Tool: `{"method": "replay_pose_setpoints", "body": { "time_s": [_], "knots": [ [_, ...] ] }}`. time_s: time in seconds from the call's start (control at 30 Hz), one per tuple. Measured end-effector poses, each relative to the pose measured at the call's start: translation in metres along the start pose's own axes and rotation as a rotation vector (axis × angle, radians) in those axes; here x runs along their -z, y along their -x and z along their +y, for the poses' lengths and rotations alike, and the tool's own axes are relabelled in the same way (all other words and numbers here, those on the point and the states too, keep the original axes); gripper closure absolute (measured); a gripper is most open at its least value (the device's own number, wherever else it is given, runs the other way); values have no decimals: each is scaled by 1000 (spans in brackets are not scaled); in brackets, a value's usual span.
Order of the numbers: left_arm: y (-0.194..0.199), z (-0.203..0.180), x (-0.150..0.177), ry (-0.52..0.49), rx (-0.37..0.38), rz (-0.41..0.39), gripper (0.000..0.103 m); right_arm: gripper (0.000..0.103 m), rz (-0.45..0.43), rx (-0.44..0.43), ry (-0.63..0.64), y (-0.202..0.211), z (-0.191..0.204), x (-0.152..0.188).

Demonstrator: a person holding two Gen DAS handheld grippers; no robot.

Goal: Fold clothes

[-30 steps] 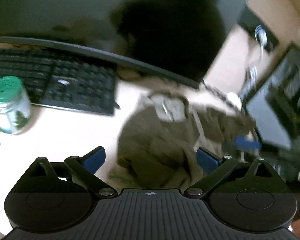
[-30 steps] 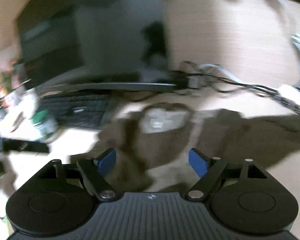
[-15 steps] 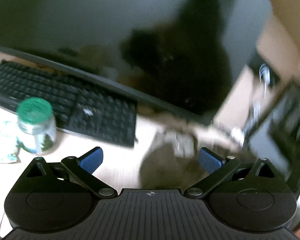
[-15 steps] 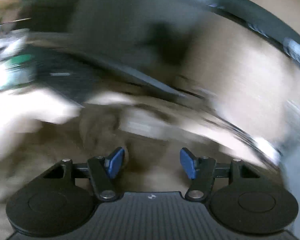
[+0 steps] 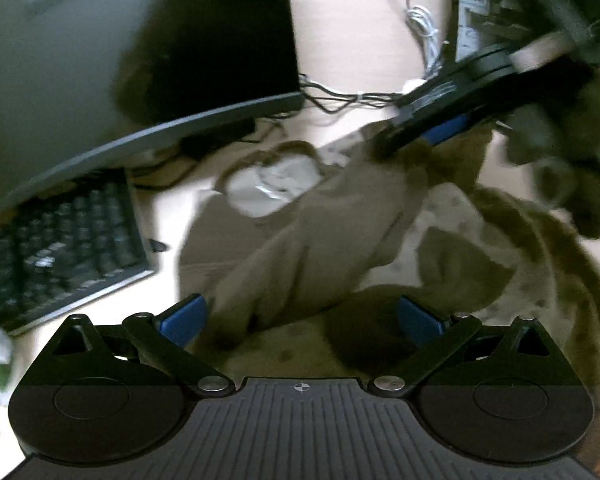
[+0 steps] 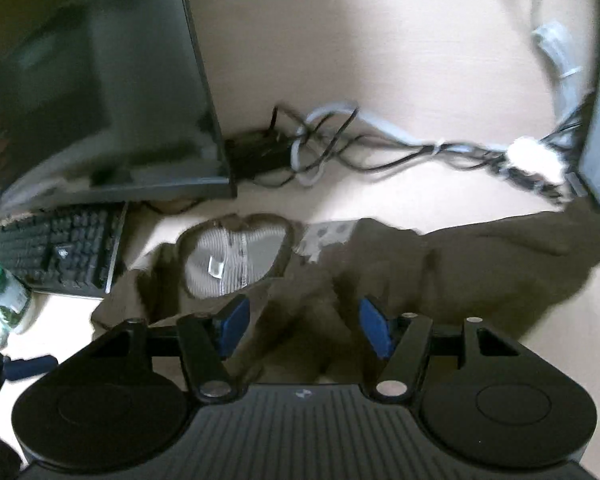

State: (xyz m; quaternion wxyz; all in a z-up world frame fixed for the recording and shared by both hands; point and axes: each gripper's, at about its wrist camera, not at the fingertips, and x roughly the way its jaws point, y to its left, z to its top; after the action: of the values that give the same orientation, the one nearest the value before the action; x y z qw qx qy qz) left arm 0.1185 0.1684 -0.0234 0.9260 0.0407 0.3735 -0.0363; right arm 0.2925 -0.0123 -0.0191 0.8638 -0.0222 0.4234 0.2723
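Lying crumpled across the pale desk (image 6: 380,60), the brown garment (image 6: 480,264) spreads from just right of the black keyboard (image 6: 60,252) toward the dark case at the right edge, its grey inner collar (image 6: 232,264) turned up near the monitor (image 6: 92,92). At far left a green-capped jar (image 6: 0,292) stands beside the keyboard. A tangle of cables (image 6: 340,144) runs along the desk behind the cloth. The left gripper (image 5: 300,320) hovers low over the garment's near folds with its blue fingers (image 5: 182,320) spread wide, nothing pinched between them. The right gripper (image 6: 304,326) sits farther right over the garment's middle, its fingers (image 6: 374,332) partly apart after just narrowing, with cloth under the gap but no pad clearly pressing it.
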Motion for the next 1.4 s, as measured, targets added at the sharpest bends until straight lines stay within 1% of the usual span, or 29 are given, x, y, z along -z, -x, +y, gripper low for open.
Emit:
{"method": "replay_pose_setpoints", "body": {
  "time_s": [0.03, 0.07, 0.1, 0.17, 0.23, 0.33, 0.4, 0.43, 0.47, 0.5, 0.6, 0.63, 0.67, 0.7, 0.77, 0.83, 0.9, 0.93, 0.97, 1.0, 1.07, 1.1, 1.13, 1.17, 1.23, 1.33, 1.37, 1.4],
  "knots": [
    [-3, 1, -1, 15, 7, 4, 0, 46, 37, -16, 18, -10, 4, -2],
    [-6, 1, -1, 31, 13, 8, 0, 72, 74, -32, 36, -19, 8, -4],
    [-7, 3, -2, 41, 17, 7, 0, 80, 84, -54, 61, -21, 13, -6],
    [-6, 7, -3, 56, 24, -1, 0, 83, 3, -117, 141, 7, 24, -7],
    [-6, 12, -5, 78, 33, -8, 0, 83, -100, -156, 210, 51, 22, -3],
    [-5, 15, -7, 95, 55, -16, 0, 83, -150, -168, 260, 98, 4, 12],
    [-3, 12, -7, 74, 76, -5, 0, 79, -113, -137, 356, 113, -9, 34],
    [-2, 9, -6, 57, 93, 1, 0, 77, -78, -113, 392, 117, -15, 48],
    [0, 7, -6, 36, 112, 2, 0, 74, -31, -99, 398, 118, -23, 60],
    [3, 4, -6, 14, 133, 1, 0, 70, 9, -90, 378, 120, -32, 70],
    [10, -4, -7, -49, 167, -17, 0, 63, 52, -53, 261, 130, -53, 86],
    [8, -6, -7, -69, 161, -16, 0, 62, 41, -50, 200, 132, -59, 85],
    [6, -8, -8, -86, 152, -12, 0, 58, 30, -47, 138, 135, -64, 83],
    [3, -9, -8, -102, 142, -7, 0, 50, 19, -47, 70, 137, -69, 81],
    [-3, -12, -7, -126, 132, 9, 0, 44, 15, -74, -73, 137, -79, 77],
    [-8, -12, -5, -120, 149, 35, 0, 44, 41, -112, -186, 126, -84, 79],
    [-5, -13, -2, -104, 160, 40, 0, 44, 88, -154, -278, 107, -84, 86],
    [-3, -13, 0, -96, 166, 40, 0, 46, 114, -174, -307, 97, -82, 91],
    [0, -12, 2, -83, 166, 38, 0, 57, 135, -186, -293, 88, -74, 94],
    [5, -9, 4, -61, 160, 33, 0, 73, 152, -189, -252, 79, -63, 94],
    [10, -2, 7, -2, 136, 32, 0, 81, 152, -176, -133, 67, -35, 86],
    [9, 1, 7, 22, 110, 38, 0, 88, 136, -176, -66, 62, -20, 76],
    [6, 3, 7, 42, 78, 46, 0, 94, 103, -192, -3, 59, -2, 62],
    [3, 5, 7, 62, 45, 54, 0, 103, 65, -222, 51, 57, 15, 45],
    [-3, 9, 5, 98, -22, 69, 0, 103, -59, -313, 143, 67, 50, 8],
    [-14, 21, -3, 141, -100, 72, 0, 103, -271, -381, 289, 101, 87, -34],
    [-17, 24, -5, 147, -138, 69, 0, 103, -331, -396, 327, 112, 95, -45],
    [-17, 31, -6, 167, -183, 65, 0, 103, -374, -400, 348, 123, 96, -50]
  ]
}}
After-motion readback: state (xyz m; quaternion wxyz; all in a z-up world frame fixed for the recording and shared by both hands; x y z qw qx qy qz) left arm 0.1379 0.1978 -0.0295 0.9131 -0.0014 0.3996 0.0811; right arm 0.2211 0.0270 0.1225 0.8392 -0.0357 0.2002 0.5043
